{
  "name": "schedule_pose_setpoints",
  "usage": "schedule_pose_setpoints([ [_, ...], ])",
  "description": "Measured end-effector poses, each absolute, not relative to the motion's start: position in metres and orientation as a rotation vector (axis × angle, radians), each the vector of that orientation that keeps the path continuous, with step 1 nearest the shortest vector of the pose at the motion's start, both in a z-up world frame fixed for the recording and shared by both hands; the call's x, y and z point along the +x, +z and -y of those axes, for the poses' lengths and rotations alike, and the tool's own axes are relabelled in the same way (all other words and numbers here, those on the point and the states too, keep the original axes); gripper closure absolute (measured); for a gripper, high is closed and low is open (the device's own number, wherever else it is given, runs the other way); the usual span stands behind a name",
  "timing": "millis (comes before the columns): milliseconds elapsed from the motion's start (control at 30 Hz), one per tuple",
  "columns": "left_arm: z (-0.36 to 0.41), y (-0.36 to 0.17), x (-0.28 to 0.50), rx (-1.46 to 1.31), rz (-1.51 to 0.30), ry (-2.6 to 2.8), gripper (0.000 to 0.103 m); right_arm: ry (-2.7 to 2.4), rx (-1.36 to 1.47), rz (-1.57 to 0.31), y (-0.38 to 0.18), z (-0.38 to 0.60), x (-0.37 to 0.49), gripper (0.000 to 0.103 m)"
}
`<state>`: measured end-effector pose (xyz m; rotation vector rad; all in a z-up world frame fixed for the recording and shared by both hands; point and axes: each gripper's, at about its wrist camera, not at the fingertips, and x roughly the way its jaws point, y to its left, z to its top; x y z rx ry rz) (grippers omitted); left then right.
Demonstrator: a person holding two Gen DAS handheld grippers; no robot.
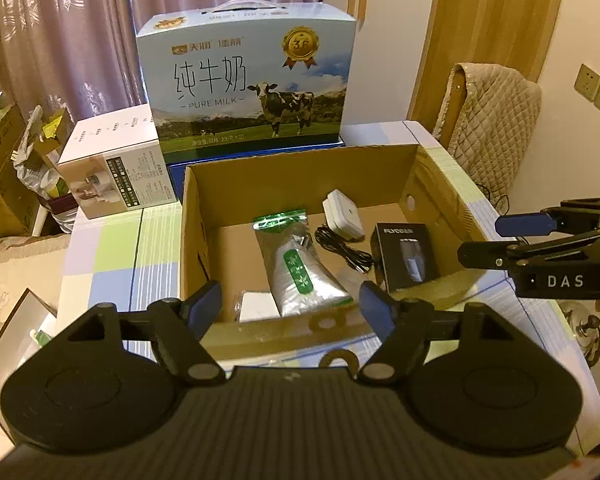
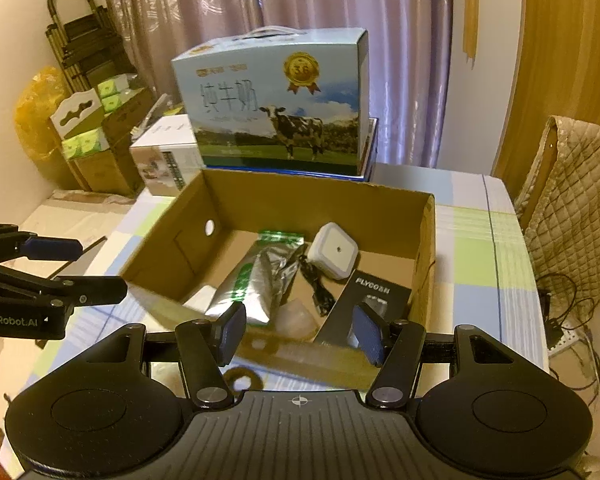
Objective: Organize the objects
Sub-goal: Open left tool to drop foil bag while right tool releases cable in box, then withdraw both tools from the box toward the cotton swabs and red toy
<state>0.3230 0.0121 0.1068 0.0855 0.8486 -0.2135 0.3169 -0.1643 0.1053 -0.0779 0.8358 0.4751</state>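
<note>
An open cardboard box stands on the checked tablecloth. Inside lie a silver foil pouch with green print, a white charger with a black cable, a black FLYCO box and a white flat item. My left gripper is open and empty, just over the box's near wall. My right gripper is open and empty, near the box's front wall; it also shows in the left wrist view.
A blue pure-milk carton stands behind the box, with a white appliance box to its left. A chair with a quilted cover stands at the right. Cartons and clutter sit at far left.
</note>
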Motion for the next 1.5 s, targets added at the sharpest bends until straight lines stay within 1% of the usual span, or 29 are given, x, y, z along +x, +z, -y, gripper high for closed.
schedule_pose_setpoints([
  [100,-0.011,0.116,0.305,0.078,-0.836,-0.207,0.029,0.471,-0.081,-0.830,0.113,0.167,0.298,0.047],
  [333,-0.010,0.130,0.254,0.072,-0.803,-0.193,0.019,0.479,-0.111,-0.831,0.120,0.173,0.247,0.047],
  [467,-0.010,0.131,0.226,0.056,-0.796,-0.188,0.016,0.494,-0.093,-0.849,0.118,0.179,0.220,0.047],
  [533,-0.012,0.131,0.212,0.033,-0.789,-0.178,0.010,0.496,-0.094,-0.852,0.117,0.181,0.207,0.047],
  [900,-0.014,0.121,0.143,0.006,-0.778,-0.139,0.006,0.483,-0.108,-0.855,0.109,0.193,0.147,0.047],
  [1167,-0.009,0.111,0.100,0.014,-0.767,-0.117,0.005,0.460,-0.043,-0.840,0.103,0.212,0.110,0.047],
  [1500,-0.018,0.084,0.067,-0.034,-0.811,-0.105,0.005,0.443,-0.003,-0.844,0.083,0.231,0.075,0.047],
])
